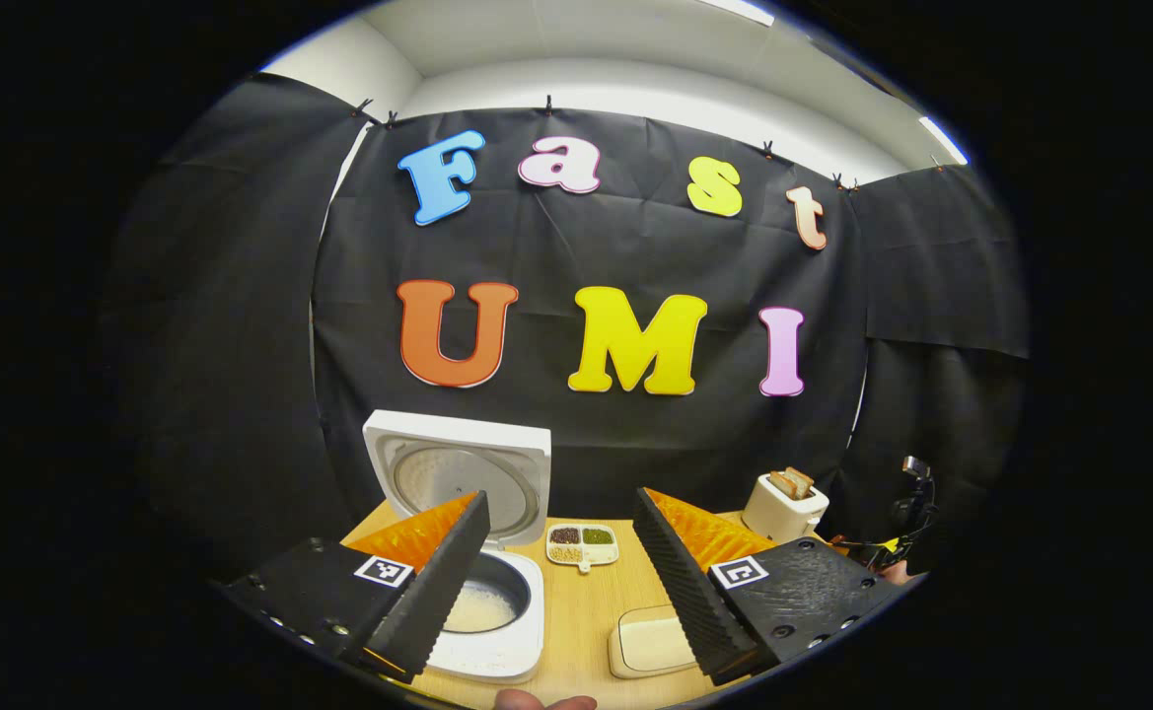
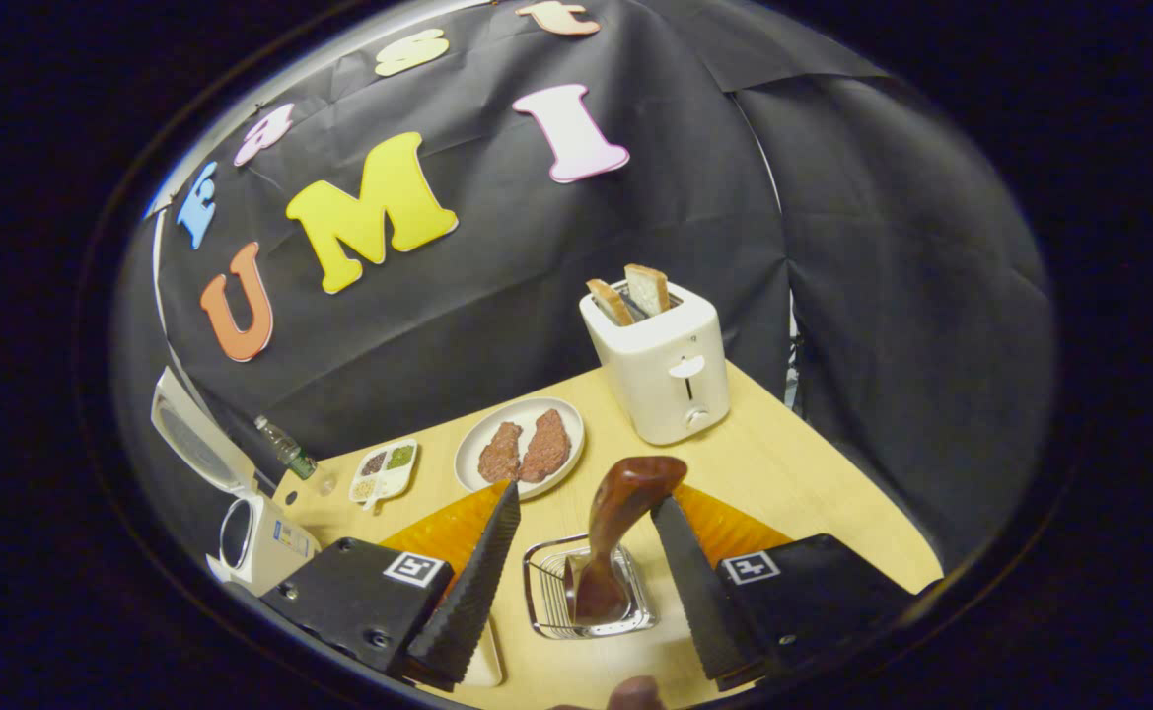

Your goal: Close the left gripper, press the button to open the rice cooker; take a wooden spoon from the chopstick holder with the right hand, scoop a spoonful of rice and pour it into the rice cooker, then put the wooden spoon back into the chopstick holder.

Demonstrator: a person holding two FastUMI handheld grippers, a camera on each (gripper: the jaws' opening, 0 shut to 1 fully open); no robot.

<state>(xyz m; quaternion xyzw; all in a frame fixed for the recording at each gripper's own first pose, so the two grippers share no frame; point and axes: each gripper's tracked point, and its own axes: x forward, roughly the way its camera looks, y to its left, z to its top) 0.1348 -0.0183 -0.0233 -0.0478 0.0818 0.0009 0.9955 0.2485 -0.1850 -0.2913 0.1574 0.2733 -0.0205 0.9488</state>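
Observation:
The white rice cooker point(image 1: 497, 646) stands open, its lid point(image 1: 458, 468) upright and pale rice showing in the pot point(image 1: 482, 609). My left gripper point(image 1: 561, 513) hangs open above the table, and its left finger point(image 1: 443, 587) overlaps the cooker. The dark wooden spoon point(image 2: 623, 518) stands in the wire chopstick holder point(image 2: 546, 592), leaning right. My right gripper point(image 2: 586, 503) is open with the spoon between its fingers; its right finger point(image 2: 684, 567) is close to the spoon but apart from it. The open cooker point(image 2: 255, 537) also shows at the far left of the right gripper view.
A cream rice box point(image 1: 650, 643) lies right of the cooker. Behind it sits a divided dish of beans point(image 1: 582, 544). A toaster point(image 2: 660, 365) with toast, a plate of patties point(image 2: 520, 449) and a small bottle point(image 2: 285, 449) stand along the back of the table.

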